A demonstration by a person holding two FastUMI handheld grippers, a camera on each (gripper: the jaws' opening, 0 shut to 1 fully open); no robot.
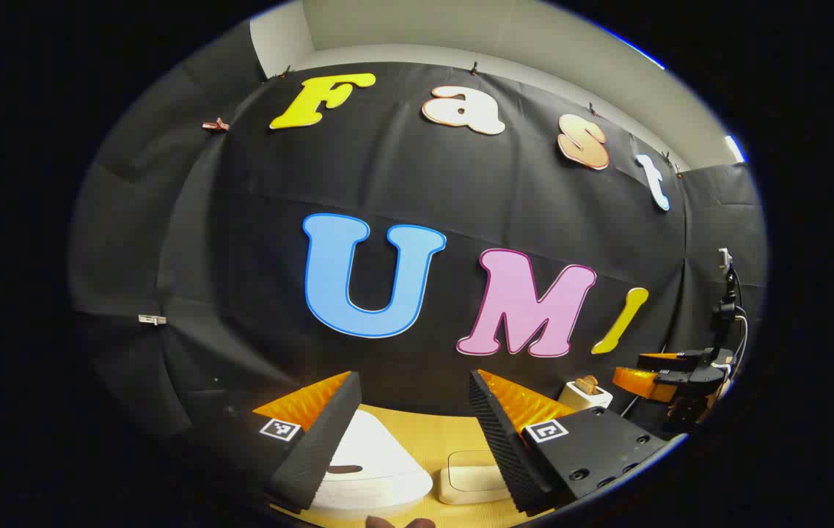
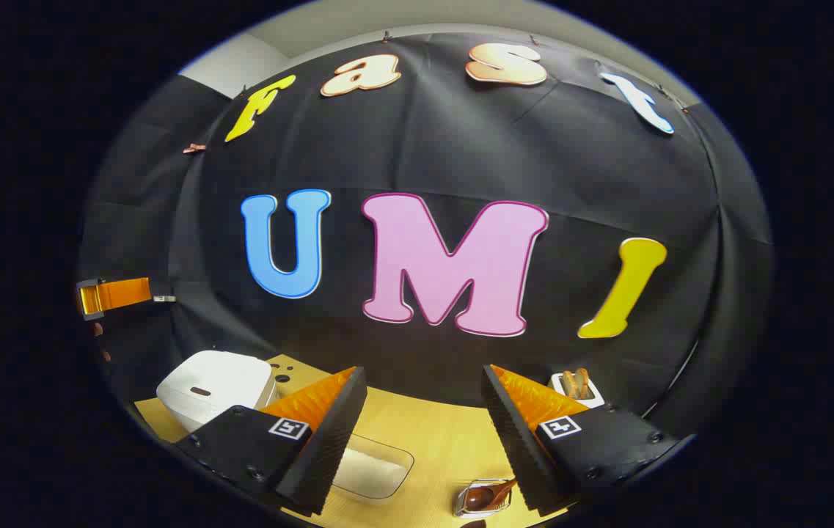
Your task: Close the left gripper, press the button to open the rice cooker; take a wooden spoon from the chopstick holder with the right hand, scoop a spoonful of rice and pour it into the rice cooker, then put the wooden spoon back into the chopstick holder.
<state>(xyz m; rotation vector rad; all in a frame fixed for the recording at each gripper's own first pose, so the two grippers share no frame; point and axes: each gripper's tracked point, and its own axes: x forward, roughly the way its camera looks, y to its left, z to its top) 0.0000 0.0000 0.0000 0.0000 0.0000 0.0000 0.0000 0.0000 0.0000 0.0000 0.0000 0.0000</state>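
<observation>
Both grippers hover above the table with jaws spread wide, holding nothing. In the left gripper view, the left gripper (image 1: 413, 429) frames the white rice cooker (image 1: 369, 469), lid shut, at 7 o'clock, and a clear container (image 1: 472, 477) at 5 o'clock, its contents hard to make out. In the right gripper view, the right gripper (image 2: 424, 429) frames the clear container of rice (image 2: 372, 469); the chopstick holder (image 2: 483, 499) with the wooden spoon (image 2: 494, 490) sits at 5 o'clock, cut off at the edge. A toaster (image 2: 576, 389) holding bread stands at 3 o'clock on the wooden table (image 2: 439, 433), before the black cloth wall (image 2: 417, 147).
</observation>
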